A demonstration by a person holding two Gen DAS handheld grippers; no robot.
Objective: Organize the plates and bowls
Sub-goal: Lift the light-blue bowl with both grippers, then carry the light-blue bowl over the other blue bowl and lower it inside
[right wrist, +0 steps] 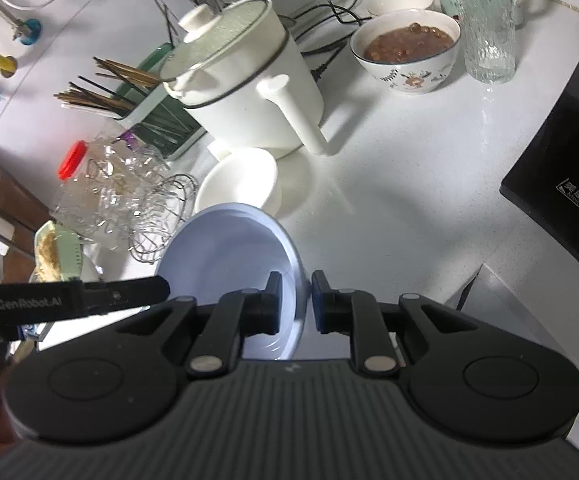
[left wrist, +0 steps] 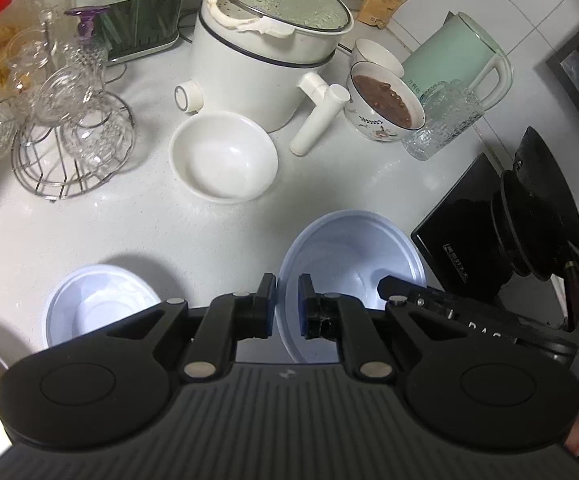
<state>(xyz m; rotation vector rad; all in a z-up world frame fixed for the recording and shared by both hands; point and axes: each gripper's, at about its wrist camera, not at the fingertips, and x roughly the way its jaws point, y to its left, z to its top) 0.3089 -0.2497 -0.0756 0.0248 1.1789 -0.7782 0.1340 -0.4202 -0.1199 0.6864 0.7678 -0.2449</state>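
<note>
Left gripper (left wrist: 288, 304) and right gripper (right wrist: 296, 304) both clenched on opposite rims of blue bowl (left wrist: 353, 256), lower centre. Risk: uneven pull, rim slips, drops on countertop (left wrist: 137, 220).

My left gripper's arm (right wrist: 69, 304) crosses the right wrist view with "GenRobot.AI" printed in pale letters along its black side. In the left wrist view my right gripper's arm (left wrist: 469, 320) shows only the white letters "D A S", with the rest cut off. The black cooktop (right wrist: 561, 168) on the counter carries a white logo panel with Chinese characters over a line of Latin script too small to read. The green kettle (left wrist: 453, 64) bears faint print I cannot make out, as does the tan packet (left wrist: 389, 0).
</note>
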